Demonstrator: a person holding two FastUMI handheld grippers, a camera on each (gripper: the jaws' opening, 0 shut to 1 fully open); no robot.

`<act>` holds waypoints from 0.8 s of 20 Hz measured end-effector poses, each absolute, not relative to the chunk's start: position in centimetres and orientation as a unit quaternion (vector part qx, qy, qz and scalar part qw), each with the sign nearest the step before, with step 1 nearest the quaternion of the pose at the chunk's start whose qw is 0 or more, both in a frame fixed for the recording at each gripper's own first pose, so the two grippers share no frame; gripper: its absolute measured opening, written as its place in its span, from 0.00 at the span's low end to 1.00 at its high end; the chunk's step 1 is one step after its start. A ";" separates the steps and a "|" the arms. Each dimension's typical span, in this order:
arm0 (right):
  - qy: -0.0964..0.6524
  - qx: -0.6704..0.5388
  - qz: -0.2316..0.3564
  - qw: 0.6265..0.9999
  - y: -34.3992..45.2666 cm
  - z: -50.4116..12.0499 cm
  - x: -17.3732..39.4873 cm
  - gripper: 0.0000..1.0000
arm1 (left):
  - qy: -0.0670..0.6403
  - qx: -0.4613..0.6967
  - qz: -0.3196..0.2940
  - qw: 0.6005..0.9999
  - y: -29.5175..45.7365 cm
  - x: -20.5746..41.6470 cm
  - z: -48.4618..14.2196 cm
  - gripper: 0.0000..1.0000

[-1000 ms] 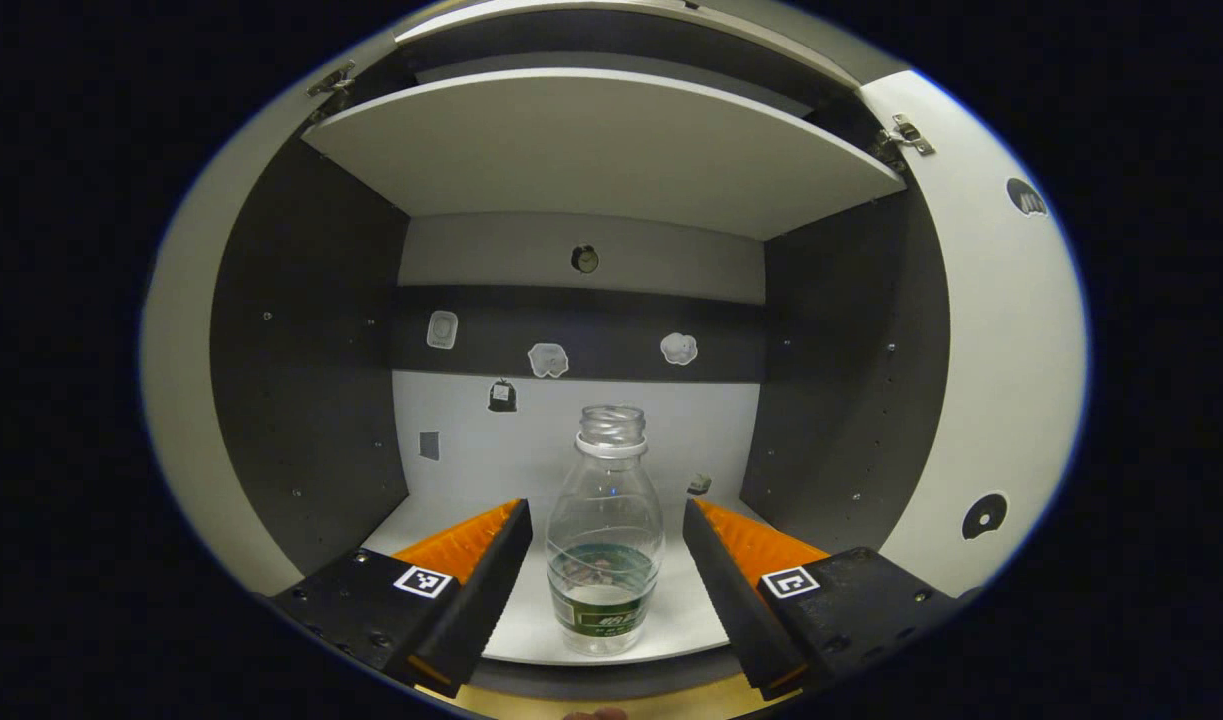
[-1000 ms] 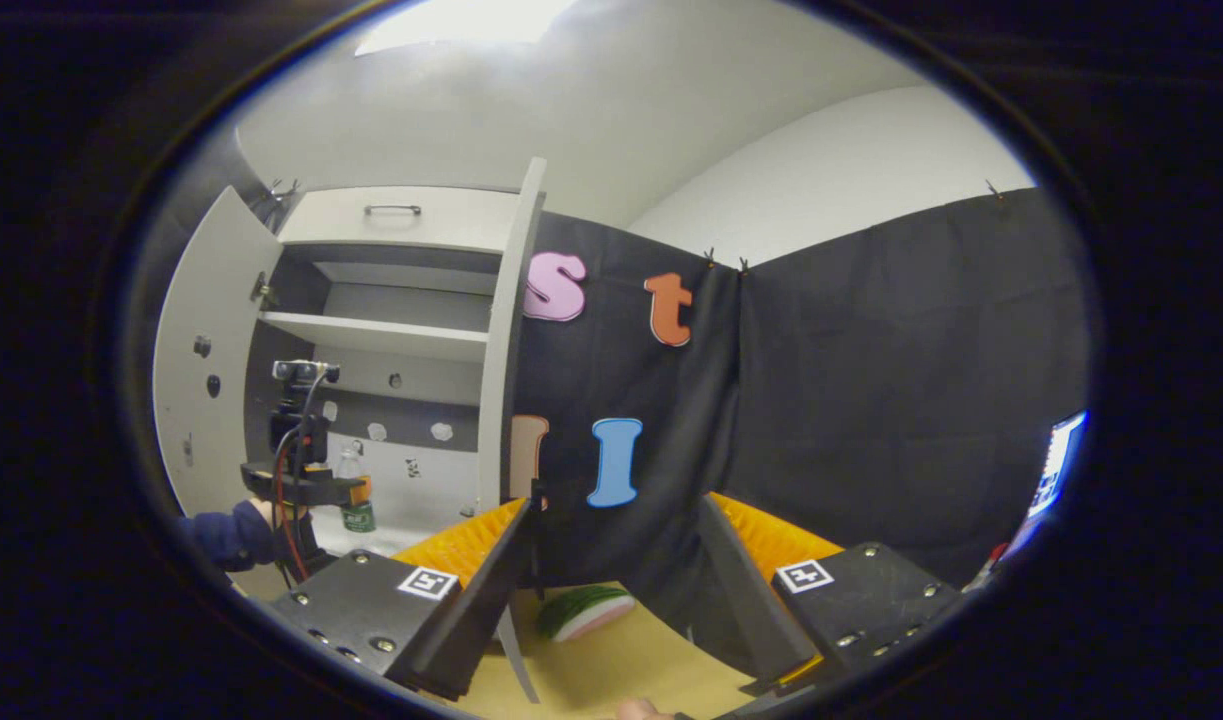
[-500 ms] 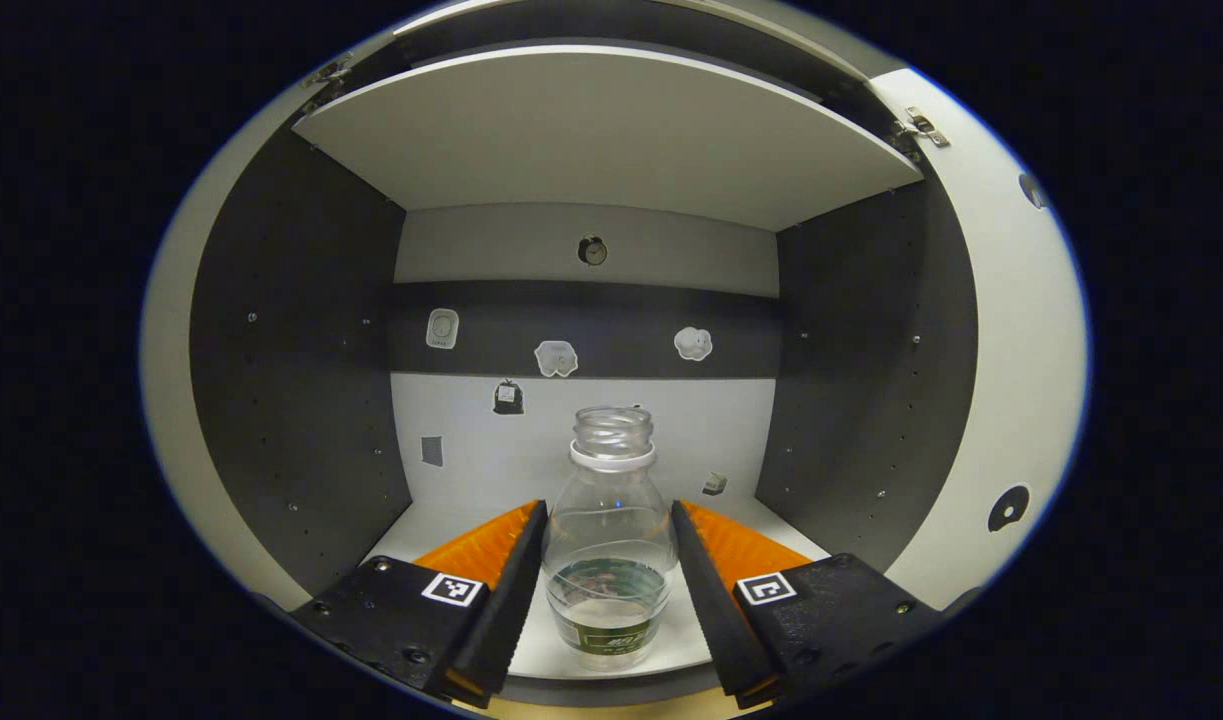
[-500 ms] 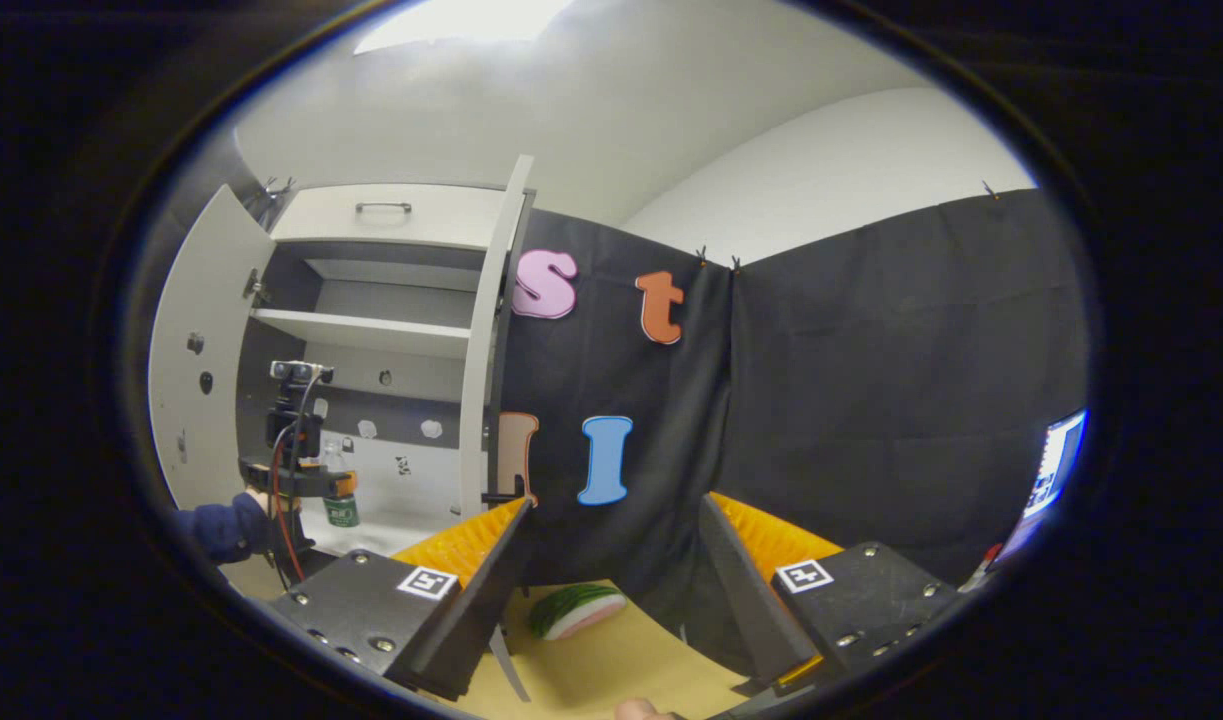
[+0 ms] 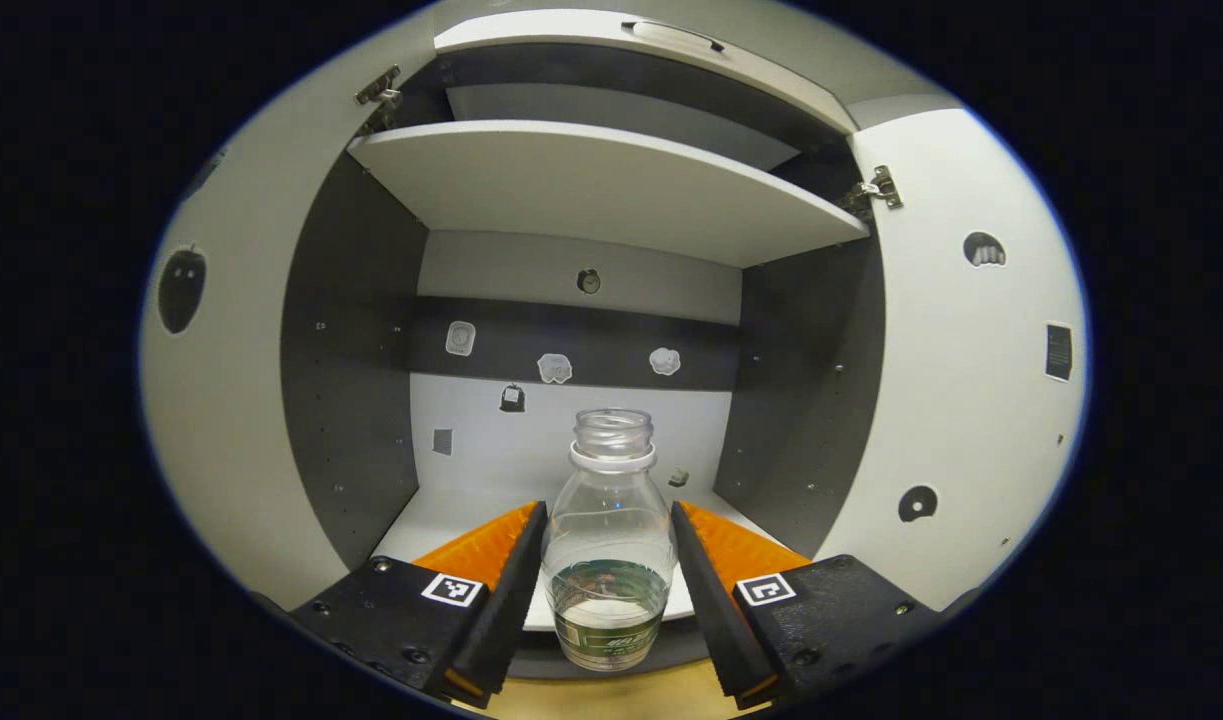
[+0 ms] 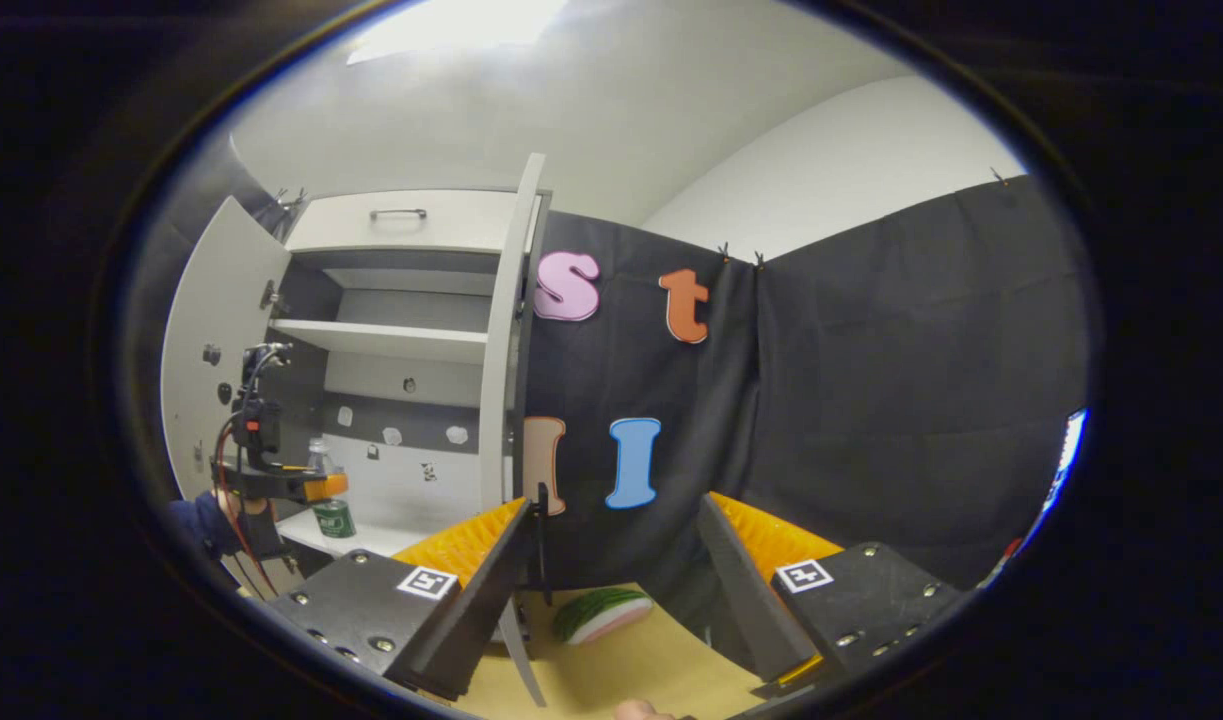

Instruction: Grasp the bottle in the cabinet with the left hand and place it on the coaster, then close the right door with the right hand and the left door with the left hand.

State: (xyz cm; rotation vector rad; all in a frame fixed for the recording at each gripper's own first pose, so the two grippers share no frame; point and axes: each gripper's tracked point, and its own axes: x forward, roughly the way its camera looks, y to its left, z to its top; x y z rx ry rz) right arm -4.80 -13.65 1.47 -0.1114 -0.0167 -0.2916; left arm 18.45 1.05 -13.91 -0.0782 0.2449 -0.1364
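Observation:
A clear capless bottle (image 5: 608,545) with a green label and a little liquid sits between my left gripper's (image 5: 606,512) fingers, which press on both its sides. It hangs at the front edge of the cabinet's lower floor (image 5: 451,510). Both white doors stand open: the left door (image 5: 221,400) and the right door (image 5: 971,400). In the right gripper view, the left gripper (image 6: 301,487) holds the bottle (image 6: 329,508) at the cabinet mouth, with a person's sleeve (image 6: 196,520) behind it. My right gripper (image 6: 614,502) stands open and holds nothing, near the right door's edge (image 6: 506,380).
A white shelf (image 5: 601,180) spans the cabinet above the bottle, with a handled drawer (image 6: 401,220) on top. Small stickers dot the back wall (image 5: 556,367). A watermelon-slice toy (image 6: 601,612) lies on the wooden table (image 6: 621,675) beyond the right gripper.
My left gripper shut on the bottle, then drew back toward the cabinet's front edge with it. The right gripper stayed open and its view shifted only slightly.

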 end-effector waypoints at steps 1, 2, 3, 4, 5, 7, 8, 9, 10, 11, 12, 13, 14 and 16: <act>-0.009 -0.056 -0.142 0.988 -13.7 1.5 -4.7 0.97 | 0.126 -0.043 -0.073 0.988 0.8 17.2 -14.1 0.77; -0.010 -0.056 -0.140 0.989 -13.8 1.6 -4.6 0.97 | 0.132 -0.048 -0.078 0.987 0.7 16.1 -14.4 0.77; -0.010 -0.056 -0.138 0.989 -13.8 1.6 -4.5 0.97 | 0.138 -0.055 -0.081 0.986 0.4 14.9 -14.9 0.77; -0.010 -0.056 -0.137 0.989 -13.9 1.6 -4.5 1.00 | 0.145 -0.061 -0.086 0.984 0.1 13.6 -15.5 0.77; -0.010 -0.056 -0.136 0.989 -13.9 1.7 -4.6 1.00 | 0.151 -0.065 -0.092 0.982 -0.3 12.4 -16.2 0.77; -0.012 -0.055 -0.135 0.989 -14.2 1.9 -4.8 1.00 | 0.164 -0.063 -0.102 0.979 -1.1 10.2 -18.0 0.77; -0.014 -0.054 -0.136 0.989 -14.3 2.1 -4.9 1.00 | 0.172 -0.060 -0.108 0.977 -1.6 9.1 -19.1 0.77; -0.016 -0.054 -0.137 0.989 -14.4 2.3 -5.1 1.00 | 0.181 -0.061 -0.113 0.975 -2.1 8.0 -20.2 0.77; -0.017 -0.054 -0.138 0.989 -14.6 2.4 -5.3 1.00 | 0.190 -0.064 -0.119 0.972 -2.7 7.0 -21.5 0.78; -0.018 -0.055 -0.139 0.989 -14.7 2.6 -5.4 1.00 | 0.198 -0.067 -0.124 0.970 -3.1 6.1 -22.7 0.78; -0.018 -0.055 -0.140 0.988 -14.9 2.7 -5.6 1.00 | 0.203 -0.069 -0.127 0.968 -3.5 5.3 -23.9 0.78; -0.019 -0.054 -0.141 0.988 -15.0 2.8 -5.7 1.00 | 0.209 -0.069 -0.130 0.967 -3.8 4.4 -25.1 0.78; -0.020 -0.054 -0.143 0.988 -15.1 2.9 -6.1 1.00 | 0.216 -0.070 -0.132 0.965 -4.0 3.6 -26.4 0.78; -0.020 -0.055 -0.146 0.988 -15.4 3.0 -6.4 1.00 | 0.229 -0.074 -0.139 0.961 -4.5 2.3 -28.6 0.78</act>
